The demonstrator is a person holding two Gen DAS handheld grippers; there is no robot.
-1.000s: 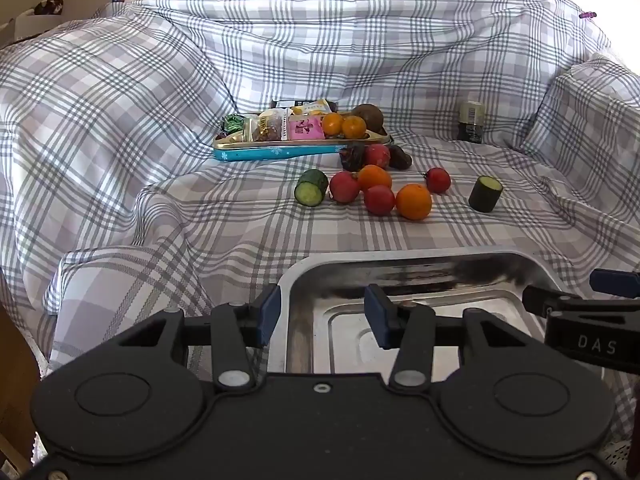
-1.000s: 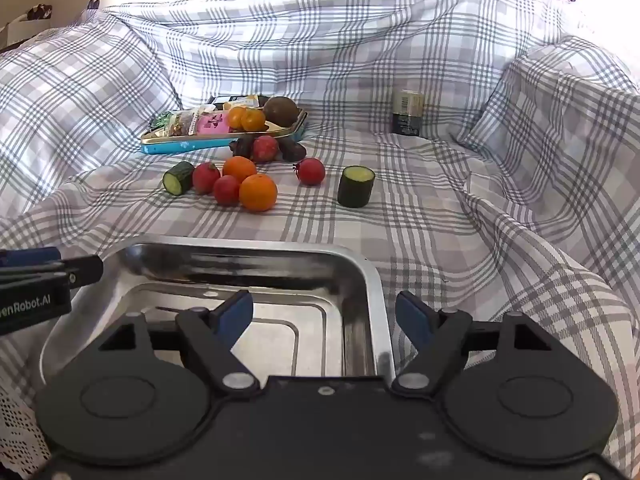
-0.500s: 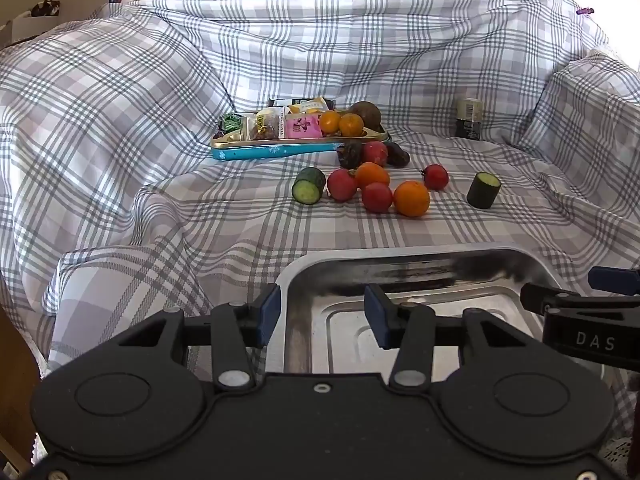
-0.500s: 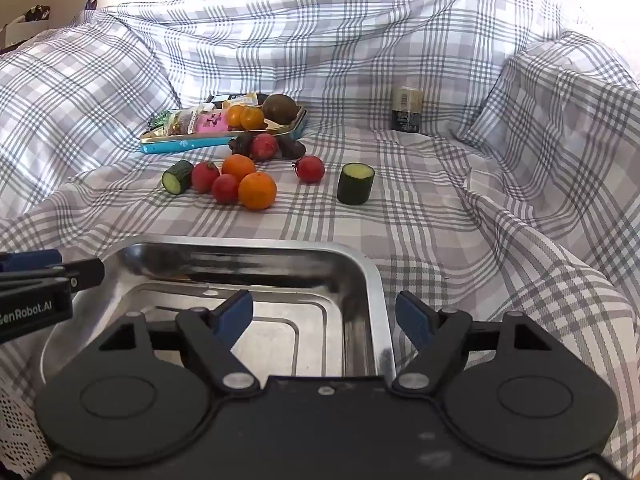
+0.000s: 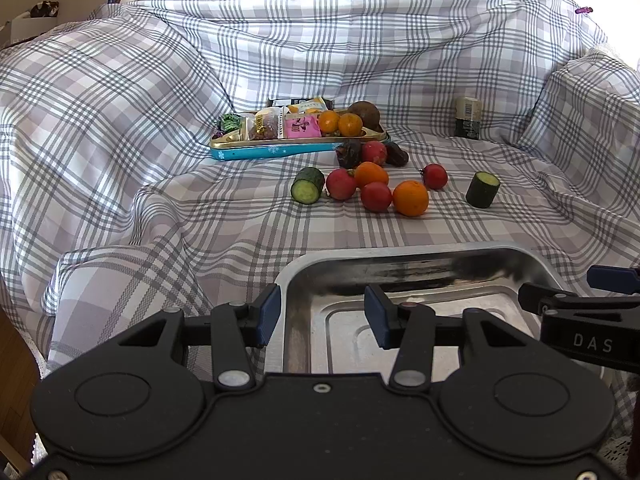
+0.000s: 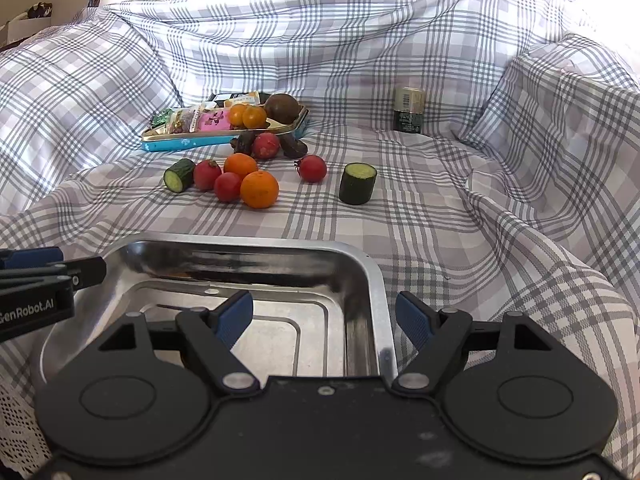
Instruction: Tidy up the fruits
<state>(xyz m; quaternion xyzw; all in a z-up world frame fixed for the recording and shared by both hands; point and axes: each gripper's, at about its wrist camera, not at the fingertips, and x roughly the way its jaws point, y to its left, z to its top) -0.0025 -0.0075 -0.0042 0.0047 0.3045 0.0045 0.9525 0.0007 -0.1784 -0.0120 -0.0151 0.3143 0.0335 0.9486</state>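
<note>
On the plaid-covered sofa, both tongs, left (image 5: pixel 318 314) and right (image 6: pixel 324 316), hang released astride the steel tray's (image 6: pixel 376 280) rims; loose fruits (image 6: pixel 259 189), round and roll-prone, want gentle mid-body grips.

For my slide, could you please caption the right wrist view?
Open right tongs straddle the steel tray's rim; fruit waits beyond.

Very little changed over the second. In both wrist views the steel tray (image 5: pixel 400 254) and the fruit cluster around the large orange (image 6: pixel 259 189) slid slightly up and away in the frame, so both cameras had pulled back a touch toward the near side. The left gripper (image 5: pixel 320 316) and right gripper (image 6: pixel 324 318) moved back with them.
</note>
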